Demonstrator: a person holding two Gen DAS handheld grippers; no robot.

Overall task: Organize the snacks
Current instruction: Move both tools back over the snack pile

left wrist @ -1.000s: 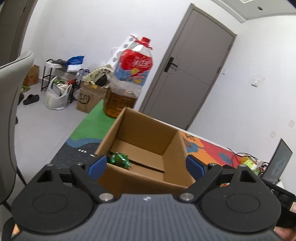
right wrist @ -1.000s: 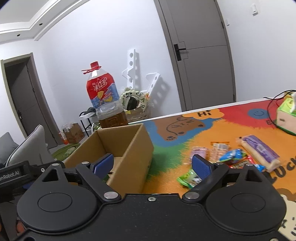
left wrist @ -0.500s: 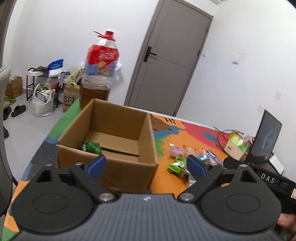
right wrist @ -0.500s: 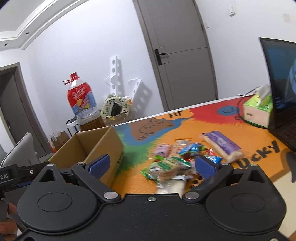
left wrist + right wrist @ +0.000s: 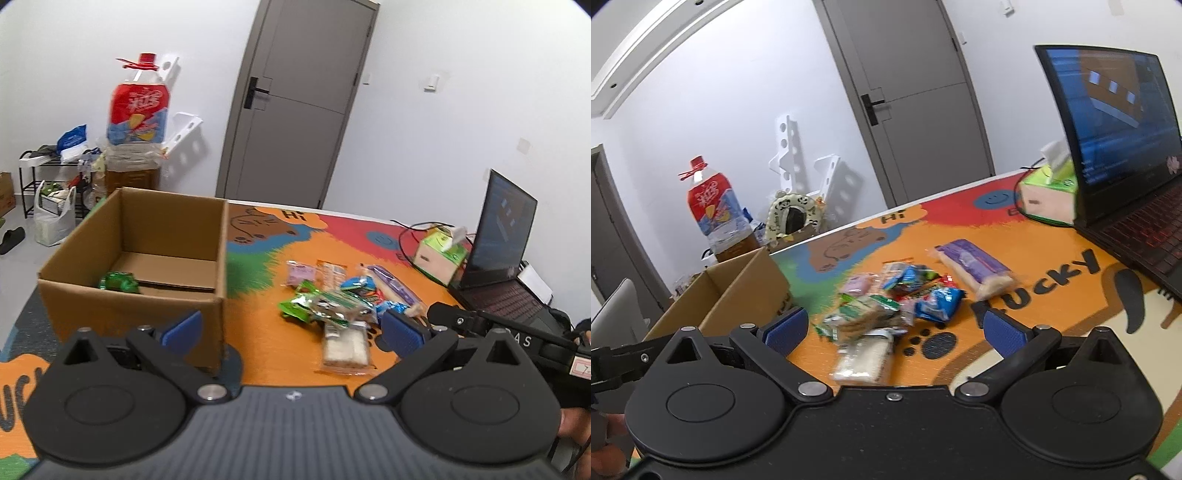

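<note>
An open cardboard box (image 5: 133, 295) stands on the colourful table mat, with one green snack packet (image 5: 119, 282) inside. It also shows in the right wrist view (image 5: 738, 291). A pile of snack packets (image 5: 332, 302) lies right of the box; in the right wrist view the pile (image 5: 886, 302) sits just ahead. A clear pack of white wafers (image 5: 345, 345) lies nearest. A purple packet (image 5: 973, 264) lies at the pile's right. My left gripper (image 5: 291, 328) is open and empty, before the box and pile. My right gripper (image 5: 894, 328) is open and empty, above the wafer pack (image 5: 862, 356).
A laptop (image 5: 1126, 147) stands open at the right, a green tissue box (image 5: 1049, 195) beside it. A large oil bottle (image 5: 135, 122) stands behind the box. A grey door (image 5: 295, 103), a shelf with bags (image 5: 55, 177) and a chair (image 5: 613, 317) lie beyond the table.
Both grippers have swung right, away from the box and towards the snack pile. The laptop has come into view. Both stay open and empty.
</note>
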